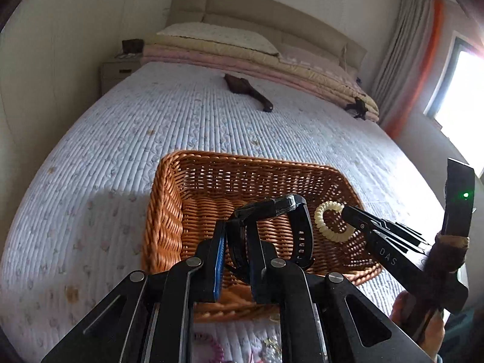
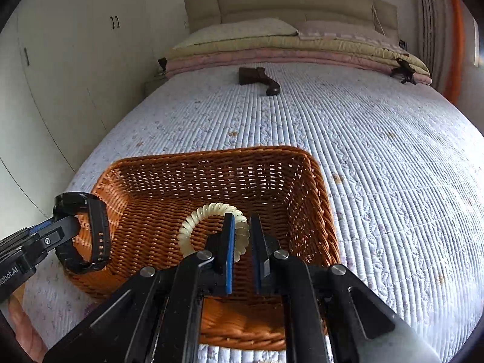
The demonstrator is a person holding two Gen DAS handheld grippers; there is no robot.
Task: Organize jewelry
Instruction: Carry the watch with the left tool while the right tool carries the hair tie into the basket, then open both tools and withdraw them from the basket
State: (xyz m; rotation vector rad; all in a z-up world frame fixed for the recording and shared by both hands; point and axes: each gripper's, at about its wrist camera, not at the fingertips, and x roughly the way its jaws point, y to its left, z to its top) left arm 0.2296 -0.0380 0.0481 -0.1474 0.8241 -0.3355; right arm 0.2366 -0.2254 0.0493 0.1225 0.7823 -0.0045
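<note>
A brown wicker basket (image 1: 169,211) stands on the bed; it also shows in the right wrist view (image 2: 314,199). My left gripper (image 1: 239,230) is shut on a black watch (image 1: 302,230) and holds it above the basket's near left part; the watch also shows in the right wrist view (image 2: 96,230). My right gripper (image 2: 242,227) is shut on a cream spiral hair tie (image 2: 199,217) and holds it over the basket's inside. The hair tie also shows in the left wrist view (image 1: 326,220), hanging from the right gripper (image 1: 348,211).
The bed has a pale quilted cover (image 2: 378,151). A dark brown object (image 2: 257,78) lies near folded blankets and pillows (image 2: 272,45) at the head. Pink and shiny small items (image 1: 211,348) lie on the cover below the basket. A window (image 1: 462,90) is at the right.
</note>
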